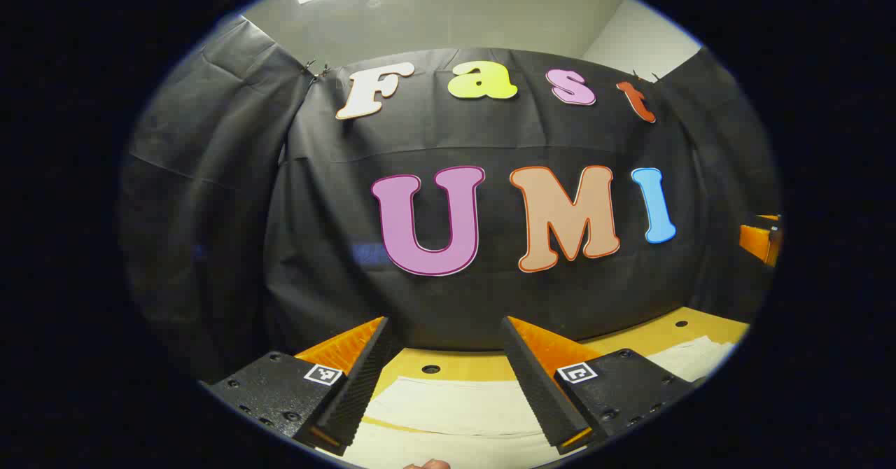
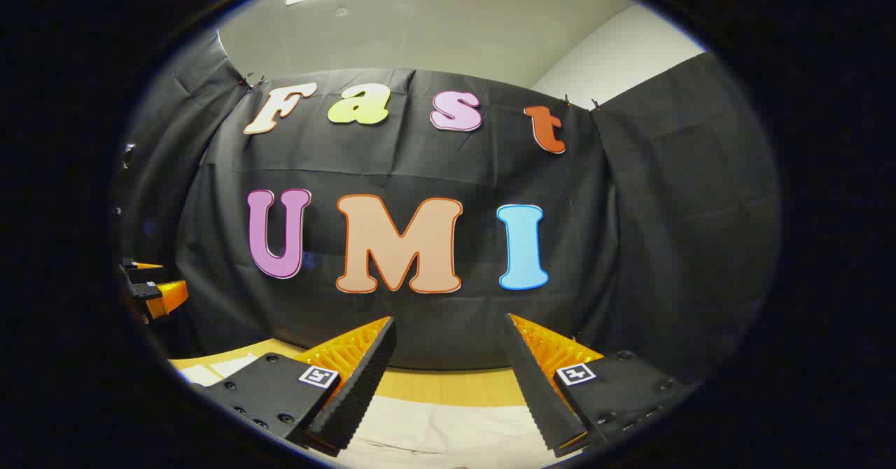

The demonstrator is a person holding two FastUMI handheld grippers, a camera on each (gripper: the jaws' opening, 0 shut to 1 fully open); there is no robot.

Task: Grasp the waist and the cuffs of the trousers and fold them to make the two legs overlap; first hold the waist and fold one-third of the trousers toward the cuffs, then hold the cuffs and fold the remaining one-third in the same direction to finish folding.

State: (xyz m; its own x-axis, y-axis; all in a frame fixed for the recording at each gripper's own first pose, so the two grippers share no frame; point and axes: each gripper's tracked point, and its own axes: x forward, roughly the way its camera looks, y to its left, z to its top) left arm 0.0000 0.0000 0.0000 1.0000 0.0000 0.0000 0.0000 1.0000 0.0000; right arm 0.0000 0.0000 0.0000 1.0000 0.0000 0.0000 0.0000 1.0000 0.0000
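On the table (image 1: 483,365), just below both grippers, lay the trousers (image 1: 448,409), pale cloth spread flat with a layered edge showing. The left gripper (image 1: 444,385) and the right gripper (image 2: 439,388) hung above the cloth, jaws released and gripping nothing. The fabric looked light, soft and limp, likely to sag and slide on the smooth table, so each pinch would best catch all layers at the waist edge and the cuff edge. Which edge was which could not be told.
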